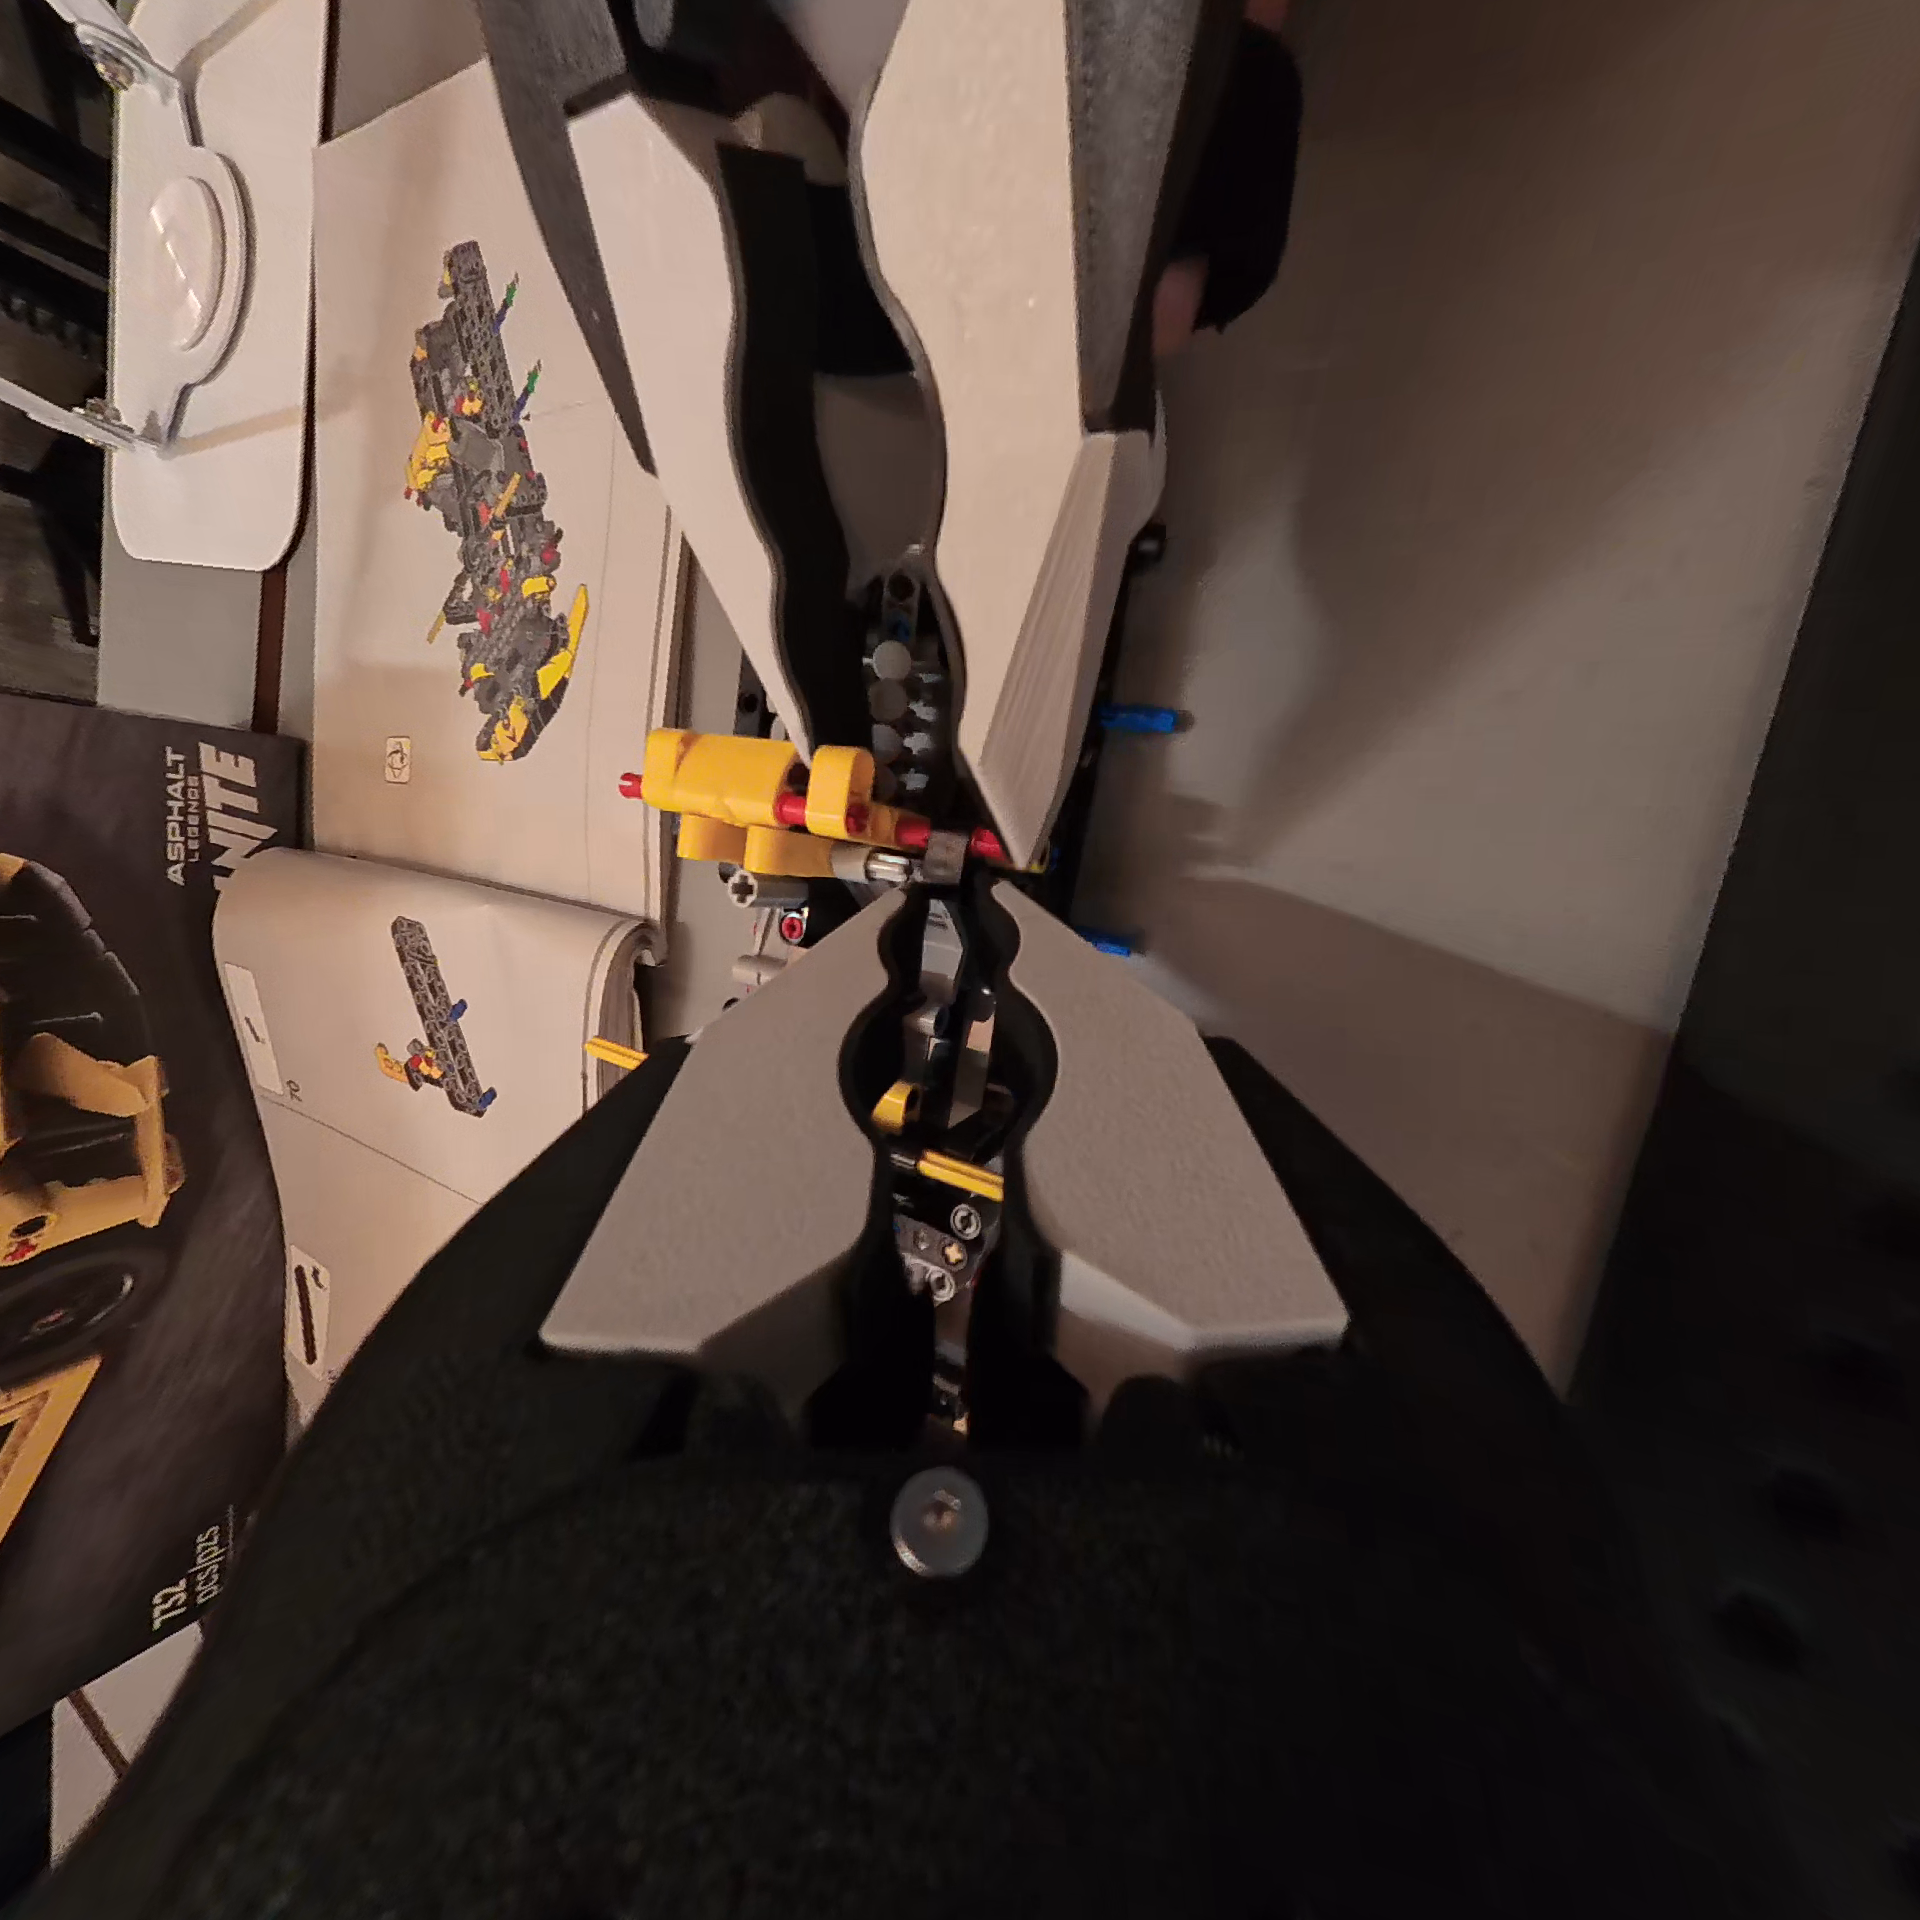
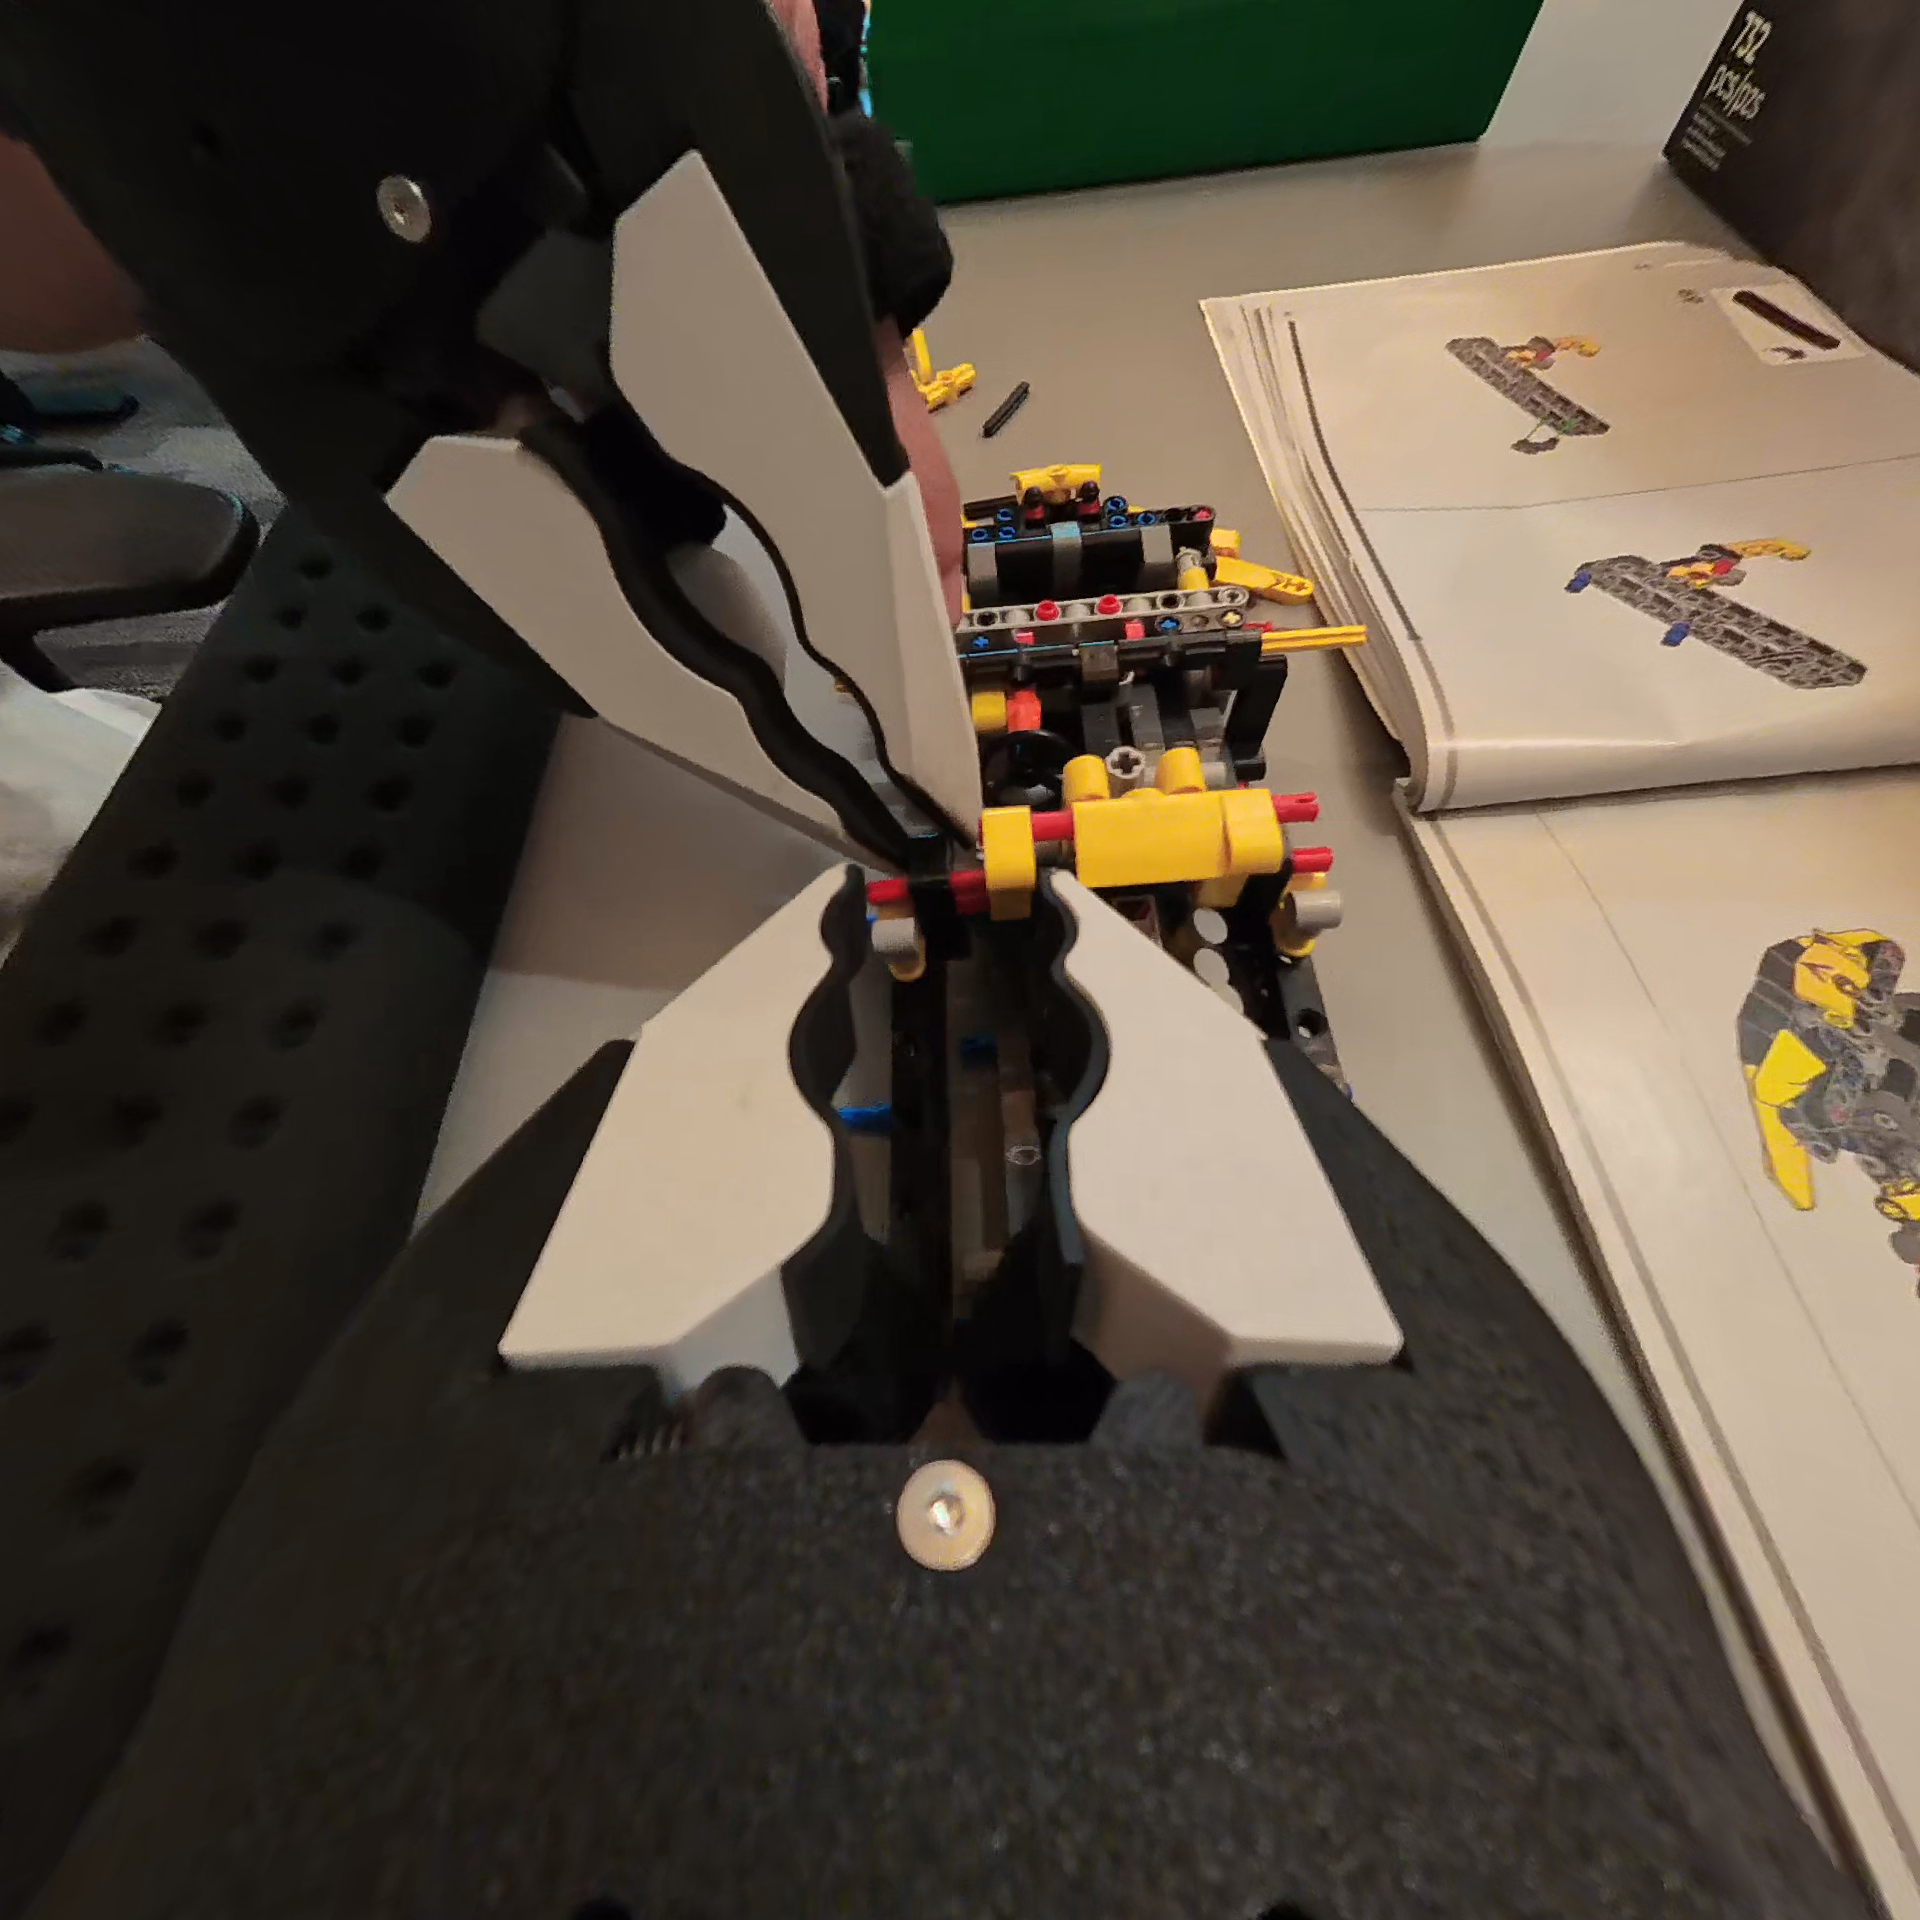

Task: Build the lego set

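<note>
The partly built lego model (image 2: 1112,623), black and grey beams with yellow blocks and red axles, lies on the grey table. My right gripper (image 2: 954,881) is closed around its near end, one finger on each side of a black beam and a red axle (image 2: 896,890). My left gripper (image 2: 920,844) comes in from the upper left, shut on a small black piece on that axle. In the left wrist view my left gripper (image 1: 948,891) meets the right gripper (image 1: 904,800) tip to tip at the model's yellow block (image 1: 727,790).
The open instruction booklet (image 2: 1610,623) lies right of the model, and it shows in the left wrist view (image 1: 457,1039) too. The dark set box (image 1: 104,1039) stands beyond it. A green box (image 2: 1143,83) is at the back. Loose yellow pieces (image 2: 940,379) and a black pin (image 2: 1006,407) lie behind the model. Less than 4 cm separates the two grippers' tips. The black pin (image 2: 1006,407) is about 25 cm from both grippers' fingertips.
</note>
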Demonstrator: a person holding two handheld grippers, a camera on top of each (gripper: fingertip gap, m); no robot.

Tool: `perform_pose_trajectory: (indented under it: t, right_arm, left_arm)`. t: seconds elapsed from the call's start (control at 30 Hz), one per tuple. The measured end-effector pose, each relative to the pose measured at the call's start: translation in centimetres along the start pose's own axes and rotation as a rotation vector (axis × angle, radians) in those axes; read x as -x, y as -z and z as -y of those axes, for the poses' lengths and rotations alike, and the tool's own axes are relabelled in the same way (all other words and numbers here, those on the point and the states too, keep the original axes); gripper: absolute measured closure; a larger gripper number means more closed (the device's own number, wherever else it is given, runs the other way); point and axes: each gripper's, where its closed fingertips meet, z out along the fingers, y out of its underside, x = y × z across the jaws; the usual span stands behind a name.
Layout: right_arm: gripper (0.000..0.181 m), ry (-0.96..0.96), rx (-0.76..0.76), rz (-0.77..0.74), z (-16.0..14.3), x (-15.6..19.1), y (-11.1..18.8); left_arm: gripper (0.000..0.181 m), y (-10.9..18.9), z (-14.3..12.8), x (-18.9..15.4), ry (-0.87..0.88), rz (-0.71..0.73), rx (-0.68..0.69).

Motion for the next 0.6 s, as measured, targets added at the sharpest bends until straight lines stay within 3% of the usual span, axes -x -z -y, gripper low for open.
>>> perform_pose_trajectory:
  t: [0.6]
  right_arm:
    - [0.156,-0.058,-0.029,0.012,-0.18,0.04,-0.13]
  left_arm:
    - [0.173,-0.21,-0.06,0.13,0.091,0.024,-0.001]
